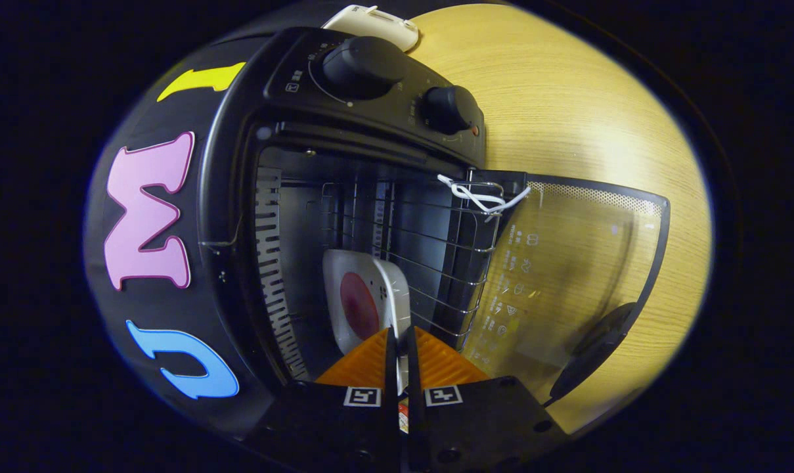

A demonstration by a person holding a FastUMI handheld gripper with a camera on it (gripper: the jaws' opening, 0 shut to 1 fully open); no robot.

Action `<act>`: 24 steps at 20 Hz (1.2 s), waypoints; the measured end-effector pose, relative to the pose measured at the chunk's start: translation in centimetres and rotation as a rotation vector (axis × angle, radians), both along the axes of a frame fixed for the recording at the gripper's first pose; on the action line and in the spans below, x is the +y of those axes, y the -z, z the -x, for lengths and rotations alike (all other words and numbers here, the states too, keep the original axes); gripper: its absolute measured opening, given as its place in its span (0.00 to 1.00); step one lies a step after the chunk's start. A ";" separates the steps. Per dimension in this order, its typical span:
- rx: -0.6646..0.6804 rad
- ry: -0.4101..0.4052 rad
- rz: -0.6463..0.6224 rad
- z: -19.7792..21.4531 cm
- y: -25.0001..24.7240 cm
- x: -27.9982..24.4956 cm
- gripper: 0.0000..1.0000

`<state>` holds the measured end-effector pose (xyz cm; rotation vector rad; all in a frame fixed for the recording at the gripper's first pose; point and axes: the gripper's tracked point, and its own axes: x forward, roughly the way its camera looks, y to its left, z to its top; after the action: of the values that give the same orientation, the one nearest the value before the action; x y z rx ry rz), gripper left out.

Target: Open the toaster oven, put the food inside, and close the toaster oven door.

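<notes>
- the food (365,299), a white square pack with a dark red round patch on its face, sits low in the middle of the frame, its far part reaching inside the toaster oven (239,197) cavity.
- the gripper (402,341) is closed on the food's near edge: the two fingers stand almost together at the bottom centre, with the pack's thin edge pinched between them.
- the wire rack (429,243) runs across the cavity just right of the food, and a white tie (479,197) is knotted at its upper right corner.
- the toaster oven door (567,276) hangs fully open at the right of the frame, its glass showing printed icons and its dark handle (597,348) lying near the lower right.
- two black knobs (364,66) sit on the control panel in the upper middle.
- a white object (370,23) rests beyond the oven at the top.
- a light wooden table (600,118) fills the right side.
</notes>
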<state>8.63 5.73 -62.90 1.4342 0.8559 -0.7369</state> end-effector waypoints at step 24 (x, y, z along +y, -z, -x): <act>0.006 -1.036 0.758 16.3 -6.2 -2.8 0.99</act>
<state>-7.63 2.97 -56.75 0.2131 1.0195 -0.1950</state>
